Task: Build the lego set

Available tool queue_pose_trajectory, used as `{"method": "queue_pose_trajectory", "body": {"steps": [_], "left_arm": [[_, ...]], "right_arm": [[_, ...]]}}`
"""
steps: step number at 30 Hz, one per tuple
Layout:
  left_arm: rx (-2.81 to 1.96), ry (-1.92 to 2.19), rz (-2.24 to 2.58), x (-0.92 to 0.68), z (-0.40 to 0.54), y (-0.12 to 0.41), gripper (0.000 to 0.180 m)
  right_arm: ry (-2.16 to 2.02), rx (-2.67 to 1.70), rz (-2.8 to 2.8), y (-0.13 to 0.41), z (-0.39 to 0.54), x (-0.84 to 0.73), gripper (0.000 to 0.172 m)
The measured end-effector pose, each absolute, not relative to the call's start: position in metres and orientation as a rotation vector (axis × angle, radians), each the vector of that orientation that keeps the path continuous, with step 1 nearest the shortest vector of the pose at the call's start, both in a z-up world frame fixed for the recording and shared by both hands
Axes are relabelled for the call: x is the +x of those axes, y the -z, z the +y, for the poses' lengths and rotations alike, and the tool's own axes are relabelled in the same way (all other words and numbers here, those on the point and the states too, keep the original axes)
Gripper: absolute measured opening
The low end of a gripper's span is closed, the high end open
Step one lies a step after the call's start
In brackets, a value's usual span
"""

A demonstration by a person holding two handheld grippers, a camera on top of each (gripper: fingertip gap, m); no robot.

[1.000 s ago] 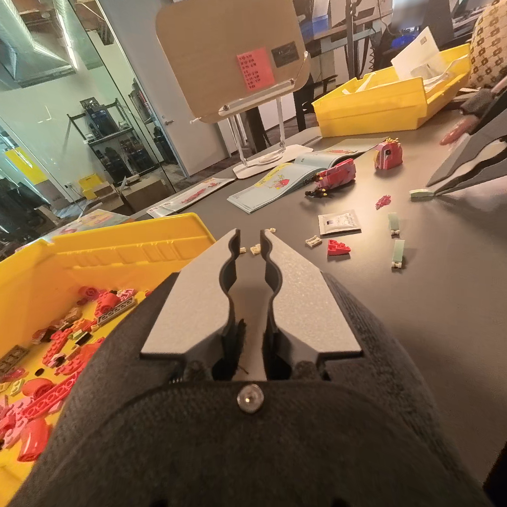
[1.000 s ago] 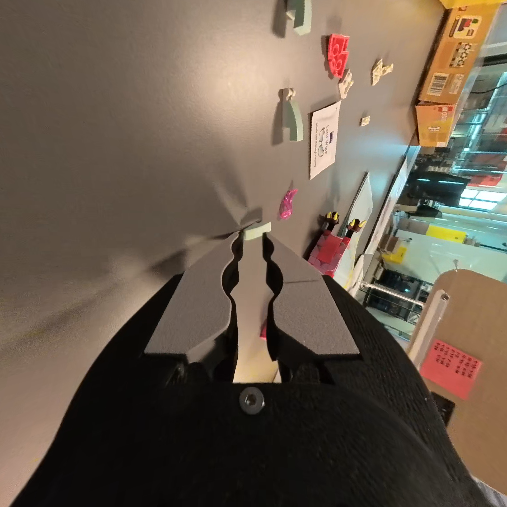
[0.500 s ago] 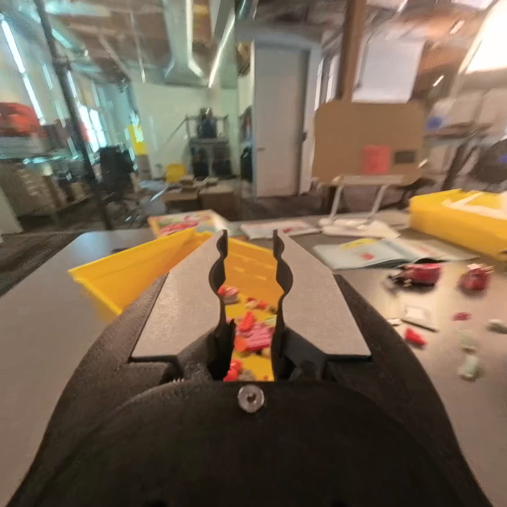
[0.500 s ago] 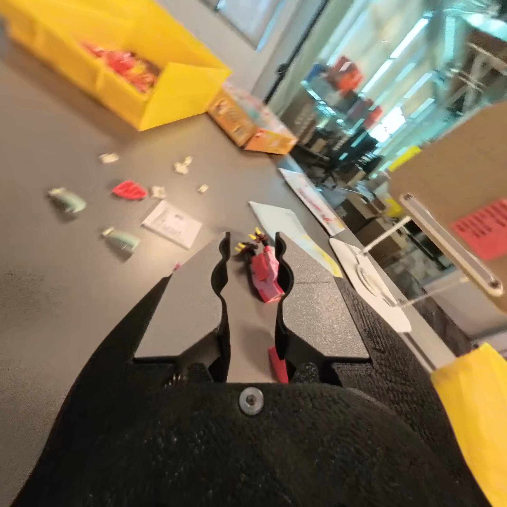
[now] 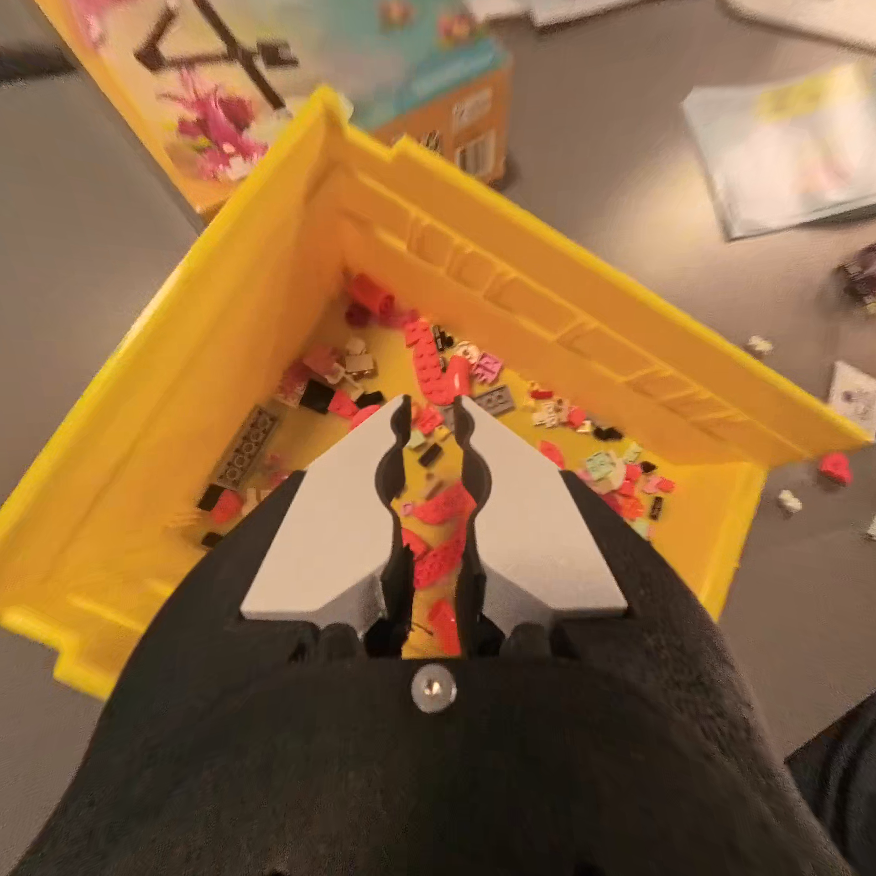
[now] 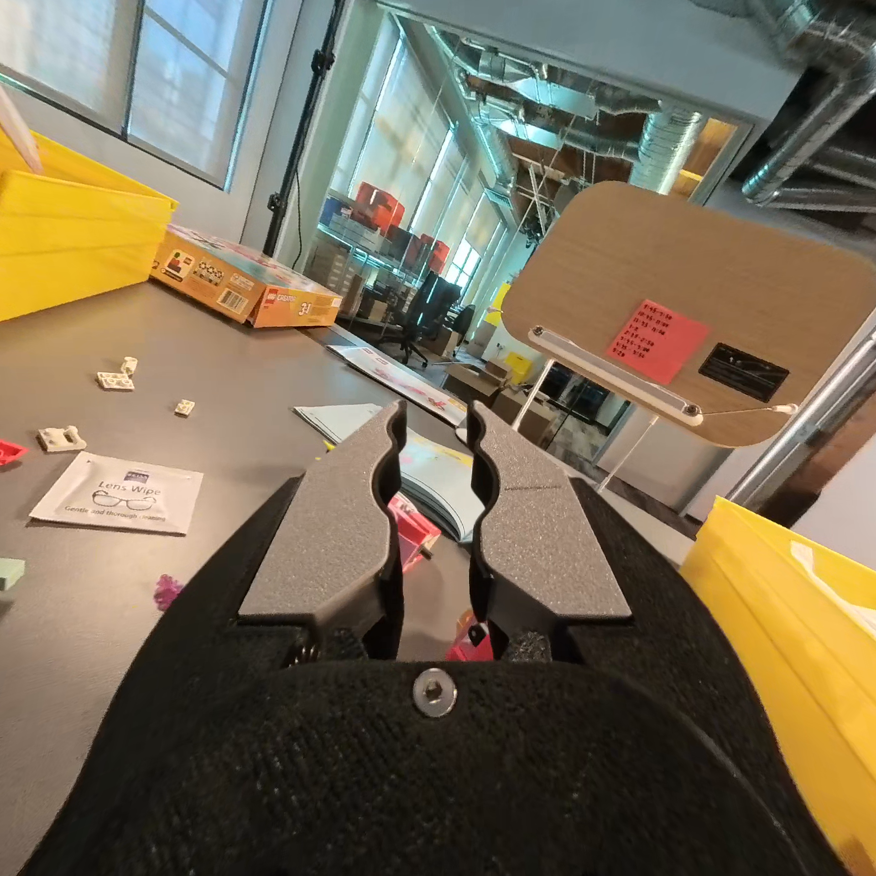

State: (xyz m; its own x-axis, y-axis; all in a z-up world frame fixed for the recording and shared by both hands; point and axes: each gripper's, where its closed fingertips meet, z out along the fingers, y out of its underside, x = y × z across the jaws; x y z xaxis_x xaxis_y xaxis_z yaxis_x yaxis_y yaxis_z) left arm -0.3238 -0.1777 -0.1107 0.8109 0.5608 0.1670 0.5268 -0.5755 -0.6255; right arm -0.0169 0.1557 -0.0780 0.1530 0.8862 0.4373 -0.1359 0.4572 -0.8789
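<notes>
My left gripper [image 5: 431, 403] hangs open over a yellow bin [image 5: 521, 294] and looks down into it. Nothing is between its fingertips. Below them lie many loose bricks: a long coral plate [image 5: 426, 360], a small grey plate [image 5: 497, 403], a long dark grey plate [image 5: 246, 445] and several pink, black and pale green bits. My right gripper [image 6: 437, 410] is open and empty, low over the grey table [image 6: 213, 341]. A pink brick model [image 6: 412, 531] shows under its fingers, beside an open booklet [image 6: 441, 479].
A white sachet [image 6: 118, 493], small white pieces [image 6: 114, 379], a magenta piece [image 6: 168, 588] and a pale green piece [image 6: 9, 573] lie on the table to the left. An orange box [image 6: 246, 284], yellow bins [image 6: 71, 237] [image 6: 782, 640] and a wooden board on a stand [image 6: 663, 308] ring the area. Tip to tip, the grippers are about 45 cm apart. It is some 9 cm from my left tips to the long coral plate [image 5: 426, 360].
My left gripper swung left from the table to above the yellow bin and tipped down. My right gripper had a pale green piece at its tips a second ago; it opened, rose and levelled, tips bare.
</notes>
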Motion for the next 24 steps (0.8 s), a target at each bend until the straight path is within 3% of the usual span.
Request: {"method": "queue_pose_trajectory", "body": {"steps": [11, 19, 24], "left_arm": [[-2.782, 0.044, -1.028, -0.334, -0.221, 0.175, 0.021], [-2.916, -0.319, -1.019, -0.365, -0.253, 0.170, 0.014], [-2.861, 0.142, -0.985, -0.328, -0.226, 0.174, 0.000]], "right_arm": [[-0.848, -0.831, -1.183, 0.081, 0.163, -0.019, 0.017], [-0.833, -0.807, -1.221, 0.084, 0.158, -0.021, 0.014], [-0.810, -0.786, -1.248, 0.087, 0.154, -0.023, 0.013]]}}
